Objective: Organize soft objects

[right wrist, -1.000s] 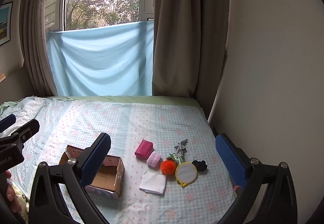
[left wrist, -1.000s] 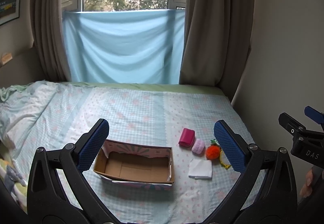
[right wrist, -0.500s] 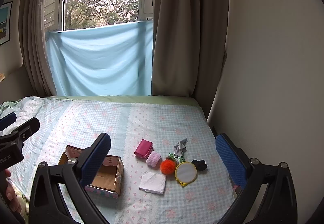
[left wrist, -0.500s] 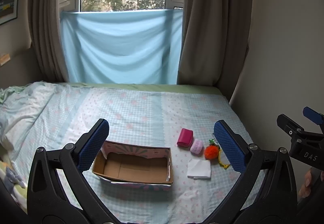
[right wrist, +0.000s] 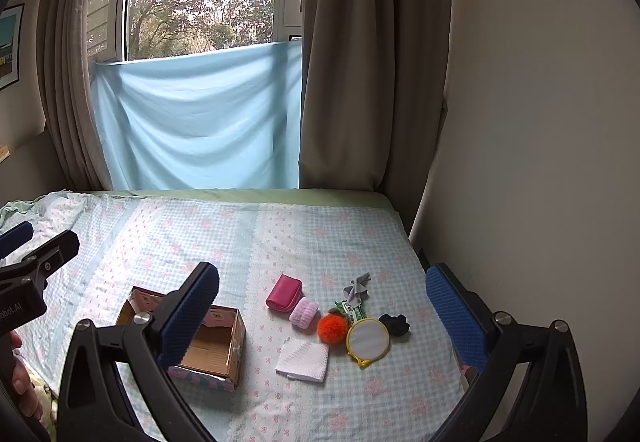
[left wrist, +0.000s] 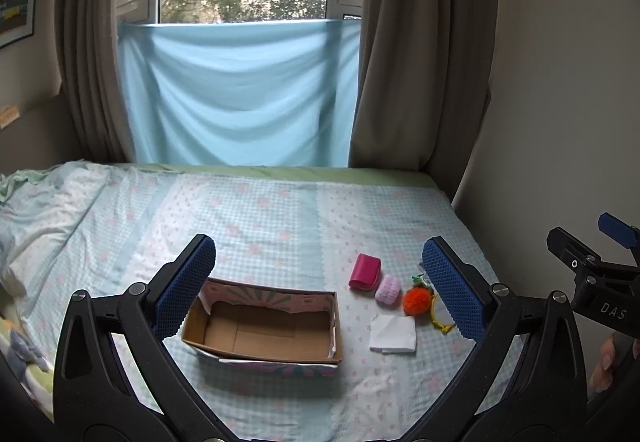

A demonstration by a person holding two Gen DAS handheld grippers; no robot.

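Open cardboard box (left wrist: 264,334) on the bed (left wrist: 280,210), long side facing the left wrist camera, flaps with a pink and green print folded outward. Nothing inside but the bare brown floor. Seen also from the right wrist view (right wrist: 216,338), partly behind the near blue pad.

To the right of the box, well apart from it, a cluster of small soft things on the checked bedspread: magenta pouch (right wrist: 284,292) farthest back, touching a pale pink ribbed roll (right wrist: 305,313); just beside that, a fuzzy orange pom-pom (right wrist: 332,328); in front, a folded white cloth (right wrist: 303,359) lying flat. Right of the pom-pom, a round yellow-rimmed mirror (right wrist: 368,338), a green and white packet (right wrist: 352,309) poking out behind it, a crumpled grey cloth (right wrist: 357,288) farther back, and a black scrunchie (right wrist: 395,324) at the right end. None of these in the box.

Left gripper (left wrist: 318,286) spread wide, empty, blue pads framing the box and the cluster, held above the bed. Right gripper (right wrist: 322,318) likewise spread wide and empty, hovering over the cluster.

Behind the bed, a pale blue sheet (left wrist: 240,94) hung across the window, brown curtains (left wrist: 420,62) on both sides.
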